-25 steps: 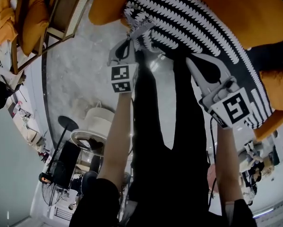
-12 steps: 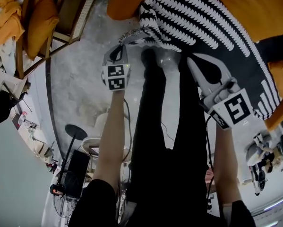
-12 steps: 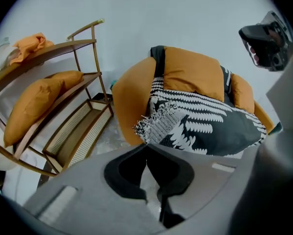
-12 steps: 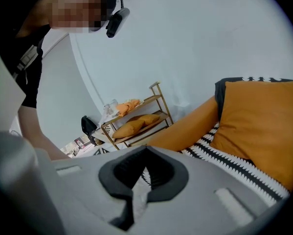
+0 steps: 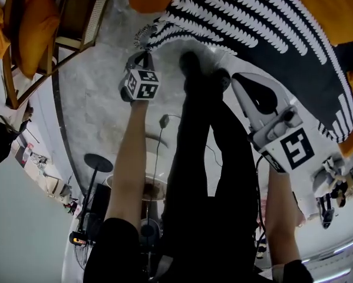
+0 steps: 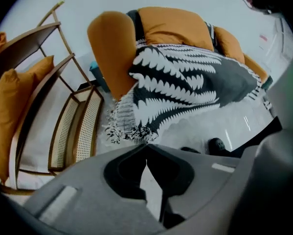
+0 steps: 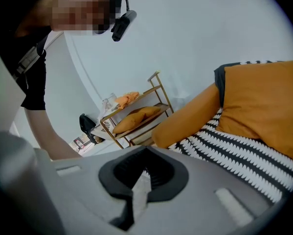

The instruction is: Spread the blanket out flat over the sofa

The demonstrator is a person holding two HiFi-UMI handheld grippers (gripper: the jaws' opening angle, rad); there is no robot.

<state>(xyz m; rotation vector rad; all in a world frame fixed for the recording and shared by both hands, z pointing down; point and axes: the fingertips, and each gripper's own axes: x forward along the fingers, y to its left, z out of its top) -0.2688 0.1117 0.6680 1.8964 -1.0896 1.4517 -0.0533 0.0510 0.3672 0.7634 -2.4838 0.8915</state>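
From the head view I read the job as mostly done. The blanket [image 5: 264, 34] lies broadly across the seat of the orange sofa [image 5: 317, 5] and hangs over its front, but its fringed corner [image 5: 144, 35] trails onto the floor [image 5: 99, 111] by the near armrest. That end still wants lifting and smoothing, I'd say. My left forearm is stretched out, and the left gripper [image 5: 139, 56] is tipped steeply down just short of that fringe. The right gripper [image 5: 238, 81] reaches forward at a shallower slant by the blanket's front edge, marker cube up toward the camera, with my shoes [image 5: 191, 63] between the two. In the left gripper view the jaw tips meet with nothing caught. Only pale floor shows through the slot below them, and the fringe sits just beyond, apart from the tips. The blanket runs from the back cushions down over the seat in a fairly even sheet, looser and bunched at the bottom corner, and a rattan shelf with an orange cushion [image 6: 19, 106] stands to the side. In the right gripper view those jaws are also together. I can't make out any cloth pinched there, and the pale patch lower in the gap I take for floor. Ahead lie the armrest and the striped blanket on the seat.
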